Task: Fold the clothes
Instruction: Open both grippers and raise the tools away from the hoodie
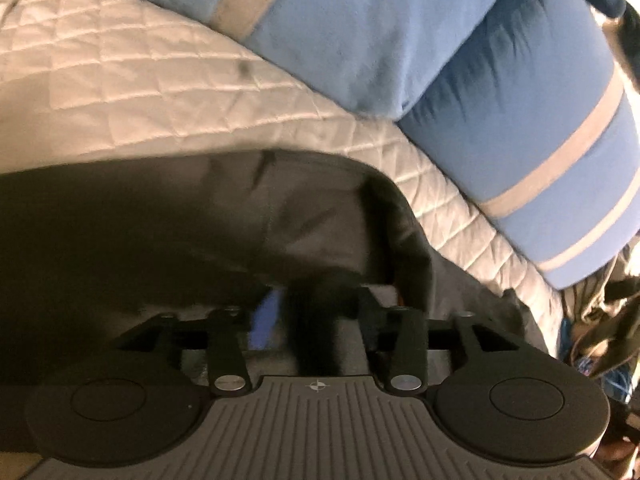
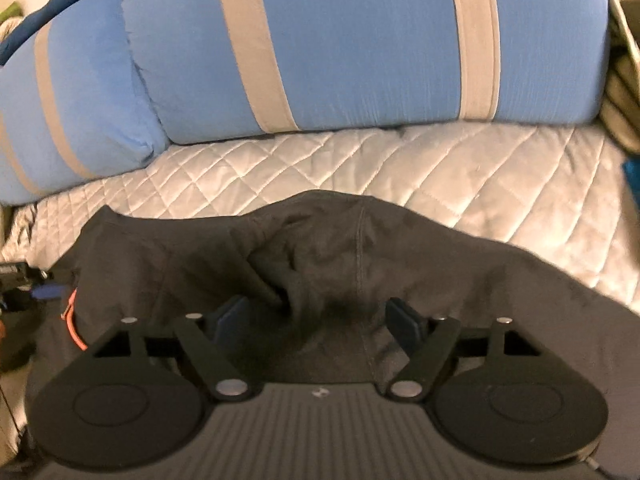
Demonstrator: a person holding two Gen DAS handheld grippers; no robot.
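Quilted pale-grey bed cover (image 2: 400, 168) carries a crumpled black fabric garment (image 2: 360, 248), lying near 2 blue pillows with grey stripes (image 2: 360, 48) at the far side. Right tongs (image 2: 320, 316) spread apart, a bunched fold of the garment between the fingers. Left tongs (image 1: 316, 312) over the garment's edge; fabric covers the tips, grip state cannot be told.

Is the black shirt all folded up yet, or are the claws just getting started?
Just getting started, it seems. Done: the black garment is on the quilted cover, in front of the blue striped pillows. In hand: the right claw is open over a bunched ridge of it; the left claw sits over cloth, grip too blurry to judge. Left: it looks rumpled, no neat fold shows, so all the folding.
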